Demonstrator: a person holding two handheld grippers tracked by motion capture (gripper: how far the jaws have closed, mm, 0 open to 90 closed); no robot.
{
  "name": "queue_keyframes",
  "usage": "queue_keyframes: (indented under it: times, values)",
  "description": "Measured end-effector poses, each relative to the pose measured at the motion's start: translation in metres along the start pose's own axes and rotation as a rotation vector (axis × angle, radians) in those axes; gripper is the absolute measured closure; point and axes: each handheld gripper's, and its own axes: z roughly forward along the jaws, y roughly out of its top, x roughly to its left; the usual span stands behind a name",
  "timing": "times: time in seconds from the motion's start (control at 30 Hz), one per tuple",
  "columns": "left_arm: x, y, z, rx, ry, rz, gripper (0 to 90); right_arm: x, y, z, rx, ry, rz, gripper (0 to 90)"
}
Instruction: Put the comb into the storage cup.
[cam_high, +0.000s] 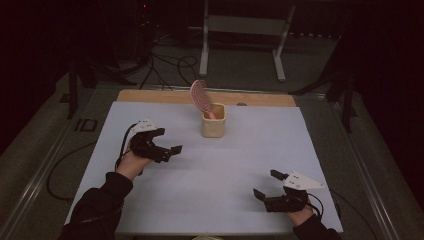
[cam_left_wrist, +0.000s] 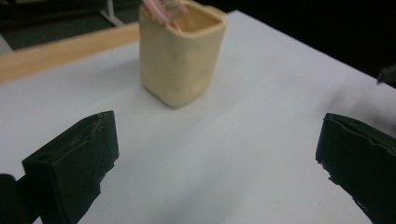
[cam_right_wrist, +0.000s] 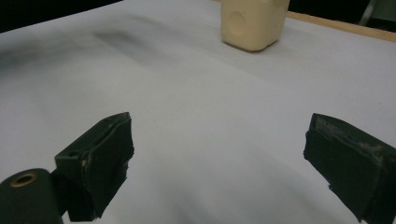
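Left gripper (cam_high: 167, 148): jaws spread wide, nothing between them, held over the white sheet (cam_high: 240, 165) on the left side of the table. In the left gripper view its fingers (cam_left_wrist: 74, 163) frame bare sheet, and the cup (cam_left_wrist: 180, 51) stands ahead of them, slightly left of the midline, near but clear of both pads. Right gripper (cam_high: 265, 185): jaws likewise wide apart and empty, low over the sheet near the front right corner. In the right gripper view the cup (cam_right_wrist: 253, 22) sits well beyond its fingers (cam_right_wrist: 100, 158), far up the sheet. In the high view the cup (cam_high: 213, 120) stands upright toward the far middle of the sheet, just short of the wooden edge (cam_high: 150, 96). A pink brush (cam_high: 200, 95) stands in the cup, head up, leaning left. The cup is nearer the left gripper than the right.
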Motion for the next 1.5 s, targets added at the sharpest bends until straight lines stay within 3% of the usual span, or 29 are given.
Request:
queue_keyframes:
  times: [0.53, 0.77, 1.17, 1.5]
  values:
    - [-0.01, -0.04, -0.016, 0.026, -0.007, -0.005, 0.0, 0.0, 0.0, 0.001, -0.003, -0.001, -0.004, 7.5]
    - [-0.02, -0.055, -0.023, 0.043, -0.01, 0.026, 0.0, 0.0, 0.001, 0.001, -0.002, -0.003, -0.005, 7.5]
    - [-0.027, -0.082, -0.035, 0.055, 0.034, 0.043, 0.0, 0.0, 0.001, 0.002, 0.001, -0.004, -0.009, 7.5]
    - [-0.028, -0.106, -0.057, 0.054, 0.05, 0.015, 0.0, 0.001, 0.001, 0.002, 0.003, -0.003, -0.009, 7.5]
